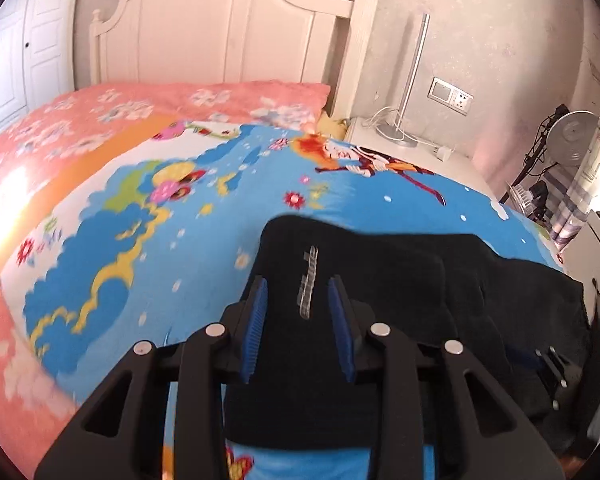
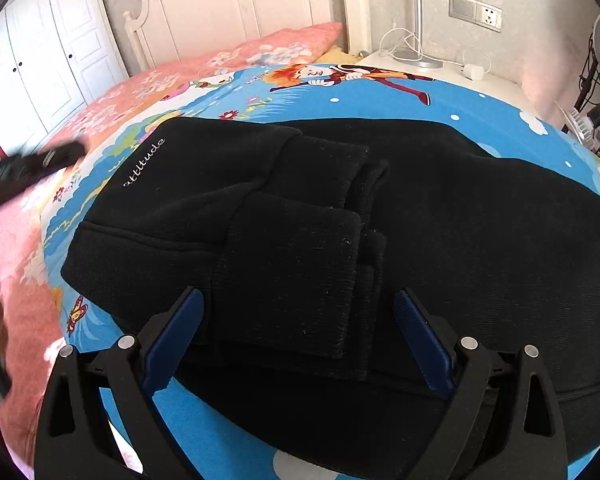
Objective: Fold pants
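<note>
On the bed, across a bright blue cartoon-printed quilt [image 2: 380, 92], lie the black fleece pants [image 2: 440, 220], already doubled so that their two ribbed ankle cuffs [image 2: 292, 272] rest on top of the thicker body of the garment, with small white lettering [image 2: 144, 162] along one edge. Above them the right gripper [image 2: 300, 336] hovers with its blue-padded jaws spread wide, straddling the cuffs without pressing on them. Over the lettered end, the left gripper [image 1: 298, 320] has its jaws set fairly narrow, with cloth showing between the pads; whether they pinch it I cannot tell, though nothing looks lifted. Thick, soft, limp cloth like this should drape and sag rather than hold a line, and stacked layers may slide over each other. A sound hold would likely be at the folded edge or the firmer ribbed cuffs, pinching all layers together, one gripper at each corner, so the next fold stays square.
</note>
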The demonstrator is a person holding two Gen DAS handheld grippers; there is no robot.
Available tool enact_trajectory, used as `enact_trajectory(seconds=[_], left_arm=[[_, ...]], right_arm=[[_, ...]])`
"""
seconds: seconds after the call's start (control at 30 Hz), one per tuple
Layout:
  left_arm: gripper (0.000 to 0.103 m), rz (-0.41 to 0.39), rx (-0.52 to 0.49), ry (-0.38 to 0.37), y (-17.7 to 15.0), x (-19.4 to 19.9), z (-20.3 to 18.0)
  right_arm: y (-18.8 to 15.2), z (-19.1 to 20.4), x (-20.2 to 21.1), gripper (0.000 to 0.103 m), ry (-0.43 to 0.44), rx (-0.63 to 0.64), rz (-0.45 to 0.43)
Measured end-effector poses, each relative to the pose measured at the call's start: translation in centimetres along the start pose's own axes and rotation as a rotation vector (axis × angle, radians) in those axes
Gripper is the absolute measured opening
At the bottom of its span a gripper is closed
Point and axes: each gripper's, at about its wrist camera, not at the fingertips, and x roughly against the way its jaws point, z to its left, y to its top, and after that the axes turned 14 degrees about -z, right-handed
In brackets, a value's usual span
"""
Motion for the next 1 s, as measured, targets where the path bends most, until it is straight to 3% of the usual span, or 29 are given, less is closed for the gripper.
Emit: enact_trajectory(seconds=[0.27,0.37,0.5,0.63,0.77,1.0], left_arm=[[0.033,0.167,-0.029,-0.011,2.7,-8.9,-1.1],[0.036,0.172,-0.076,0.047,3.6,-10.5,-1.1],[0.037,0.284,-0.117,0.056,2.2,-13.8,-1.1],[0.038,0.289,-0.139,0.07,1.2,-14.3,-1.1],[0.048,0.301,-0.102,0.066,0.9,-14.8,-0.2],[0.05,0.276,-0.061,0.053,0.6,-14.4,0.2]], right_arm=[[-0.1,-0.1,-0.1,0.091,0.008,-0.015,0.017],[0.0,0.0,-0.1,0.091,0.005,-0.008,0.017],[0.0,0.1,-0.1,0.091,0.004,-0.008,0.019],[0.1,0.2,-0.1,0.091,0.002,-0.005,0.02],[0.1,0.2,-0.1,0.091,0.0,-0.001,0.02],[0.1,-0.4,-0.3,0.091,0.022,-0.051,0.029]])
